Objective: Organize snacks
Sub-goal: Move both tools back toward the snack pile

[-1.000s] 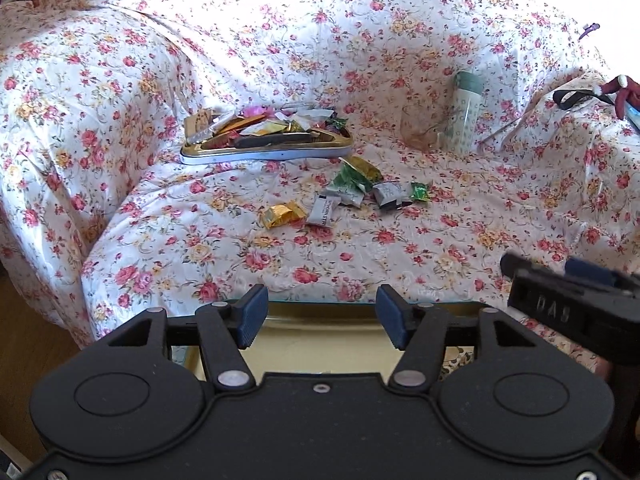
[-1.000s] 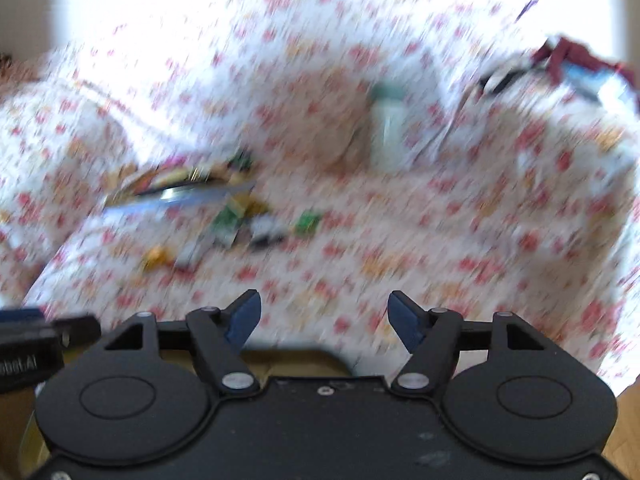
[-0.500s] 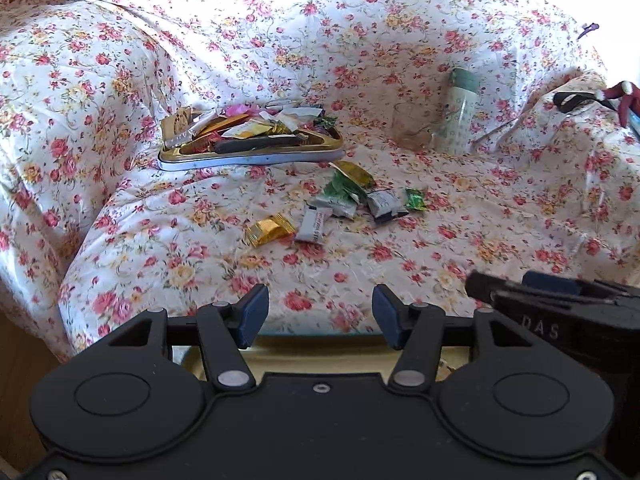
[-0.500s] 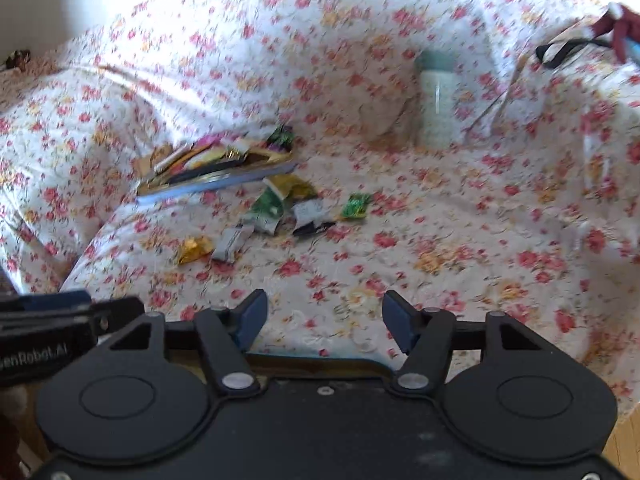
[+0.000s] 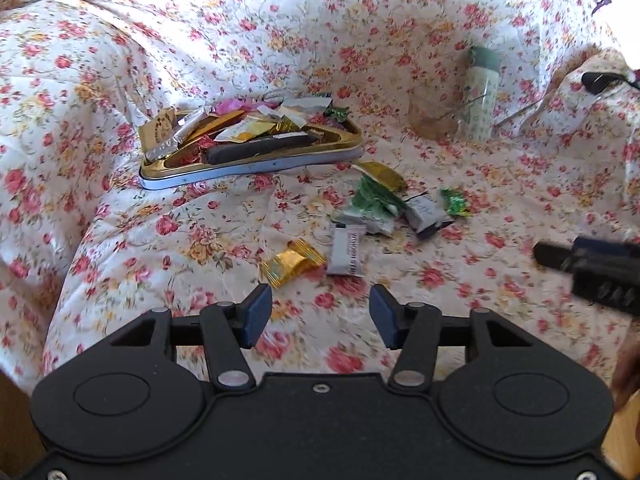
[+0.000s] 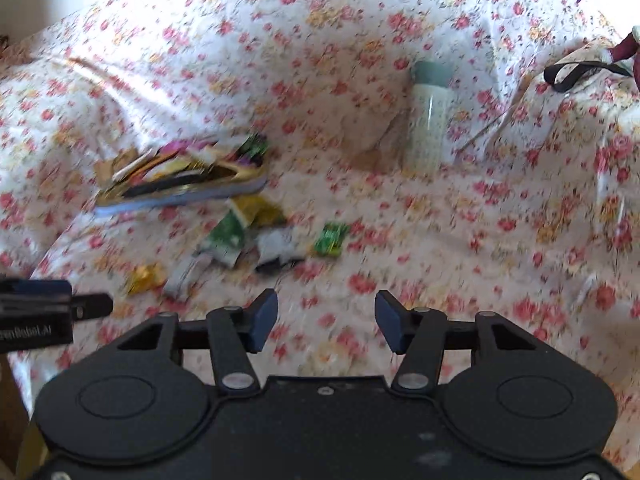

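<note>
The left claw [image 5: 316,316] was held with its jaws apart and empty, low over the sofa seat [image 5: 168,264]. The right claw [image 6: 326,320] was the same, wide and empty. Just ahead lay a gold snack [image 5: 292,262] touching a grey one [image 5: 346,250], so a grasp could take both, or pinch the soft flowered cover [image 5: 500,200] and drag the pile. Beyond them green and grey wrappers [image 5: 380,208] lay overlapped, easy to scatter. Farther back the tin [image 5: 256,166] sat tilted on the cushion, heaped full; a new piece might slide off. A bottle [image 5: 480,100] stood near the backrest. Strong light came from behind.
</note>
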Demonstrator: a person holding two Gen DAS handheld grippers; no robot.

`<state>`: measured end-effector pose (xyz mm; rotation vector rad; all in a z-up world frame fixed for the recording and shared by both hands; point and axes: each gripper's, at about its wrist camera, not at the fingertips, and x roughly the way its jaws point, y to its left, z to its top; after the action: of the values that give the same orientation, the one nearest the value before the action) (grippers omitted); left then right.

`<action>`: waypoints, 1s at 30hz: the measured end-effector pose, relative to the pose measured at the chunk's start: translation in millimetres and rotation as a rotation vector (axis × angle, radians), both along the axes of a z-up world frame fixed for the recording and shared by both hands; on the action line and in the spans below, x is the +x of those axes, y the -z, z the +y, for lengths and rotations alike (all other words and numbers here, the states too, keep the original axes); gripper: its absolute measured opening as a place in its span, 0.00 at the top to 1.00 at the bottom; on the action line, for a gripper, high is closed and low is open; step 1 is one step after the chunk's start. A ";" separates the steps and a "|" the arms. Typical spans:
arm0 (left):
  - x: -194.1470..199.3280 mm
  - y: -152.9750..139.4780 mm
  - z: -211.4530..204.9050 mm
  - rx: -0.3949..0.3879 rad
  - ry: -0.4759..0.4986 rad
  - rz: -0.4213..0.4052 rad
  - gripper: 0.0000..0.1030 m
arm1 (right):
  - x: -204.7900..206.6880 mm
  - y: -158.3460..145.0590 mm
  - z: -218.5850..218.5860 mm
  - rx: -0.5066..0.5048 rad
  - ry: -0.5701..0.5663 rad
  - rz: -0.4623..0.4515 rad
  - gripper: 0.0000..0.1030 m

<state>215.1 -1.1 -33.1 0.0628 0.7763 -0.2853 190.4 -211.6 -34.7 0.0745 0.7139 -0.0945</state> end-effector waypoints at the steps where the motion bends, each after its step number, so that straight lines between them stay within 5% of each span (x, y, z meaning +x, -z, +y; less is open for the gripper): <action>1: 6.0 2.8 0.9 0.007 -0.001 0.006 0.45 | 5.7 -0.9 -2.7 0.008 0.008 -0.004 0.48; 13: 47.0 37.3 0.1 0.154 0.093 0.002 0.50 | 58.9 4.7 -17.5 0.053 -0.008 0.019 0.49; 20: 68.5 53.5 0.1 0.159 0.103 0.012 0.50 | 70.2 18.8 -15.7 0.072 -0.022 0.064 0.49; 25: 79.9 53.7 -5.0 0.152 0.108 0.005 0.64 | 75.1 22.6 -17.9 0.106 -0.020 0.072 0.49; 30: 82.8 56.8 -4.0 0.121 0.100 -0.021 0.65 | 79.2 22.8 -21.5 0.140 -0.010 0.083 0.50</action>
<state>297.9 -5.1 -89.9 0.2185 0.7706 -0.3318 269.6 -233.0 -57.4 0.2024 0.8032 -0.0382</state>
